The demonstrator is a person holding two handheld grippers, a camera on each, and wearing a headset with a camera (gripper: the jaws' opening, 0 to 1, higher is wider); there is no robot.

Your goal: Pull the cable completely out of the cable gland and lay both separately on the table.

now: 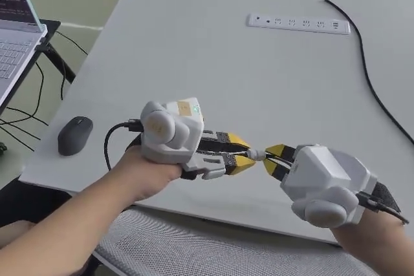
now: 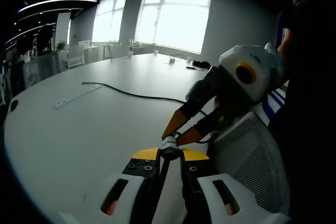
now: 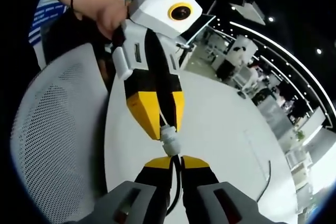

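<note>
L gripper [image 1: 244,154] is clamped on the white gland [image 1: 257,155], which sits right at its yellow tips, in the air over the near edge of the bench [image 1: 226,63]. R gripper [image 1: 272,158] meets it tip to tip, closed on the black cable [image 3: 177,182] just behind the gland. The cable runs back btwn the R jaws and isn't out of the gland yet.

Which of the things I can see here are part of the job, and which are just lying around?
Part of the job:
cable gland, between the two grippers' tips
cable
left gripper
right gripper

Just lying about:
mouse
power strip
black cord
laptop
</note>
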